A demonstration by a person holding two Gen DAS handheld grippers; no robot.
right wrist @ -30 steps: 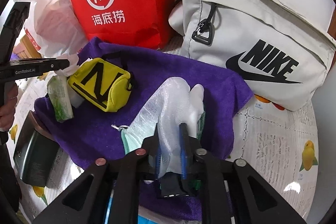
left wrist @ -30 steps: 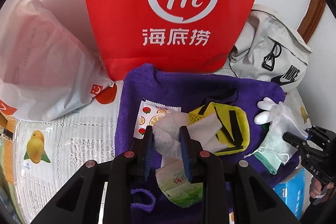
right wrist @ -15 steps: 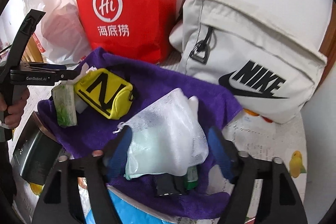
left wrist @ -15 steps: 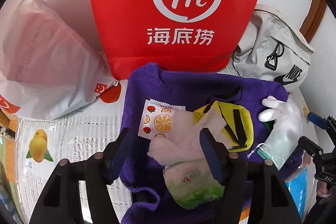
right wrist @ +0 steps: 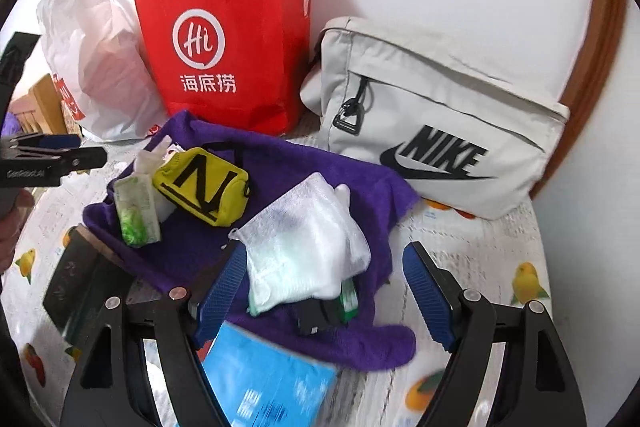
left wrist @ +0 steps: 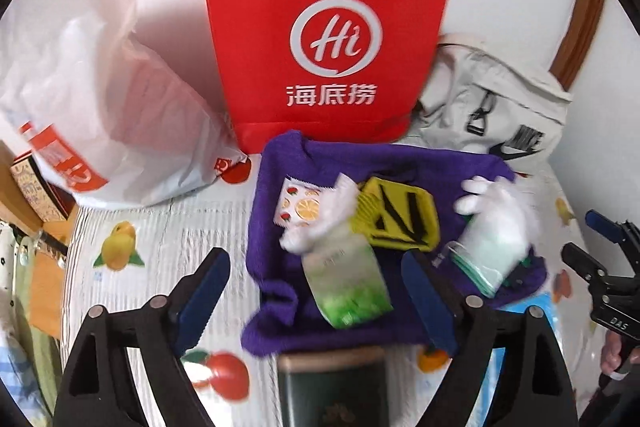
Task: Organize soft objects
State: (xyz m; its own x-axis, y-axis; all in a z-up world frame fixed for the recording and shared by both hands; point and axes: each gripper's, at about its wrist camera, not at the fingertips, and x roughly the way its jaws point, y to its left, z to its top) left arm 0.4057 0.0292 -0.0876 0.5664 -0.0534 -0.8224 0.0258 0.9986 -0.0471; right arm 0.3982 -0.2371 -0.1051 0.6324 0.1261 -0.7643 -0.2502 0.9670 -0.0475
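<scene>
A purple towel (left wrist: 380, 163) (right wrist: 288, 163) lies on the table with soft things on it. A green tissue pack (left wrist: 346, 285) (right wrist: 136, 207) with a white tissue (left wrist: 328, 219) lies beside a yellow pouch (left wrist: 400, 215) (right wrist: 202, 185). A white glove (left wrist: 496, 223) (right wrist: 308, 247) lies over a green mask. My left gripper (left wrist: 316, 287) is open and empty, pulled back above the tissue pack. My right gripper (right wrist: 324, 291) is open and empty, just behind the glove.
A red paper bag (left wrist: 324, 39) (right wrist: 224, 35), a white plastic bag (left wrist: 92, 99) (right wrist: 100, 59) and a grey Nike bag (left wrist: 500, 111) (right wrist: 432, 123) stand behind the towel. A dark box (left wrist: 336, 387) (right wrist: 76, 291) and a blue pack (right wrist: 264, 383) lie at the front.
Both grippers opened, letting go of the tissue and the glove, then drew back and up from the towel. The tissue and glove now rest on the towel.
</scene>
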